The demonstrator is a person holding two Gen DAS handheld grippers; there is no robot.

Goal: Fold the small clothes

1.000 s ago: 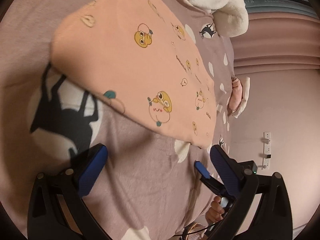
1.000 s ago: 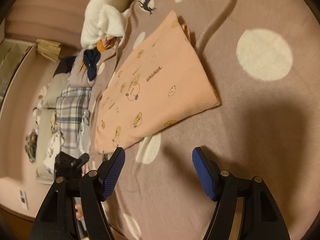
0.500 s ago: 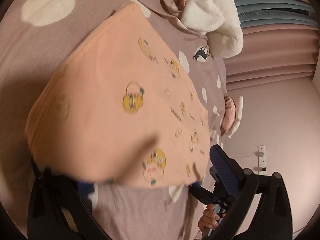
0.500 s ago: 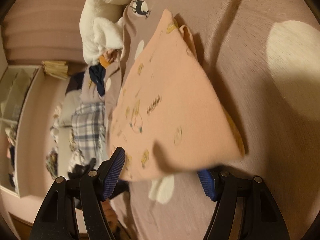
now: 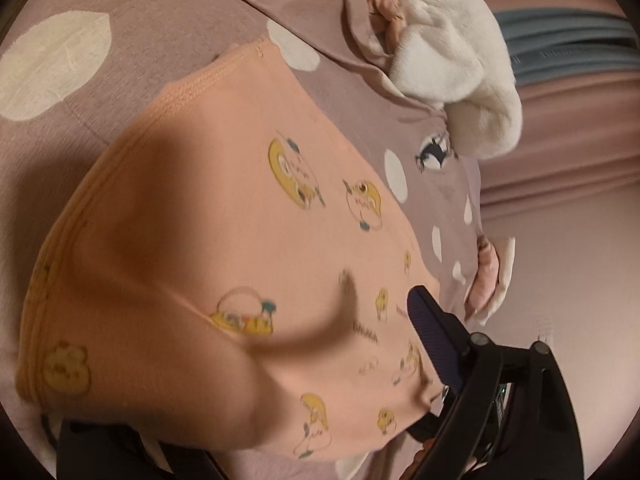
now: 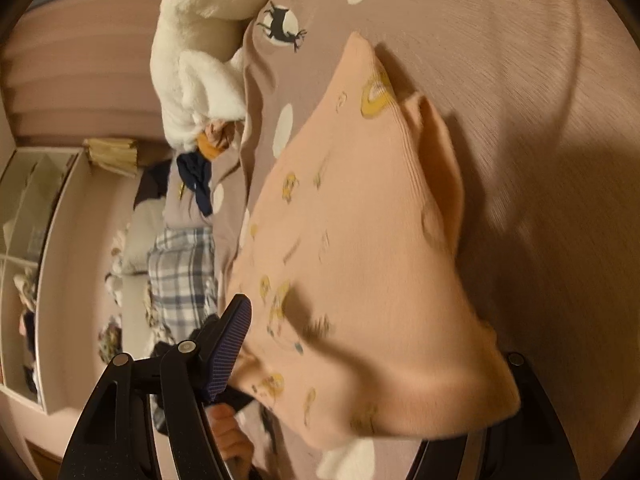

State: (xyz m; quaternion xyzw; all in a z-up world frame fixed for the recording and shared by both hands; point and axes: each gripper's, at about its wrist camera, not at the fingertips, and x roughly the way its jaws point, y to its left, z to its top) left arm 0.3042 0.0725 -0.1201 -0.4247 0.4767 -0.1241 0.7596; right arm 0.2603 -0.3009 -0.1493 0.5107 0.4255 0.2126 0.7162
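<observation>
1. A peach garment (image 5: 224, 248), printed with small yellow cartoon figures, lay folded into a compact block on the mauve spotted bedcover (image 5: 132, 8); its stitched hem ran along one edge.
2. The left gripper (image 5: 256, 412) had its jaws astride the garment's near edge. One blue pad showed above the cloth and the other was hidden under it. The jaws had just been closing with the garment between them, but no clamp was visible yet.
3. The right gripper (image 6: 360, 392) straddled the garment (image 6: 360, 240) at its near corner, jaws apart. One pad stood beside the cloth, and the far one was covered by it.
4. Beyond the garment, a white fluffy item (image 5: 452, 60) and a small heap of other clothes (image 6: 200, 168) lay near the bedcover's far edge.
5. Judged from this, the folds on this piece looked done. What remained seemed to be gripping and moving it aside, with the heap possibly still unfolded.
</observation>
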